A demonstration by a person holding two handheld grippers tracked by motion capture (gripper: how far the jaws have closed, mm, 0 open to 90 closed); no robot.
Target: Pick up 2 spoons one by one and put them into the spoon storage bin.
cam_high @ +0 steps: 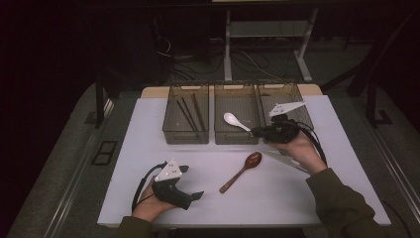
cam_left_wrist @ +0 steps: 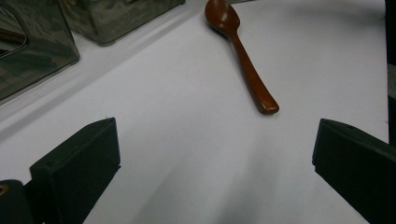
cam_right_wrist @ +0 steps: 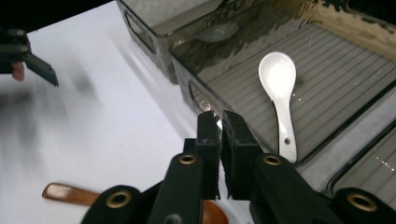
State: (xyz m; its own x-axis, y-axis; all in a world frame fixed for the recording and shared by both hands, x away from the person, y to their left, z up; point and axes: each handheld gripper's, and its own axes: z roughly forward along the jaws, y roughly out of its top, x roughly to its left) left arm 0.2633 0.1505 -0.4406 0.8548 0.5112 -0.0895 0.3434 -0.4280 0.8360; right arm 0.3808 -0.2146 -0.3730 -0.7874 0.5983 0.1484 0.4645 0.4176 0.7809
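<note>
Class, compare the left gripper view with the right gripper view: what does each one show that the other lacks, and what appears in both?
Left gripper view alone: the left gripper, jaws wide apart over bare table, and the whole brown wooden spoon.

Right gripper view alone: the right gripper, jaws shut with nothing visibly between them, and the white spoon lying in the middle bin.

Both: the wooden spoon, the white tabletop, the smoky bins.

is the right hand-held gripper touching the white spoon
Apart. In the right gripper view, the right hand-held gripper has its jaws shut on nothing, while the white spoon lies in the bin beside them.
</note>
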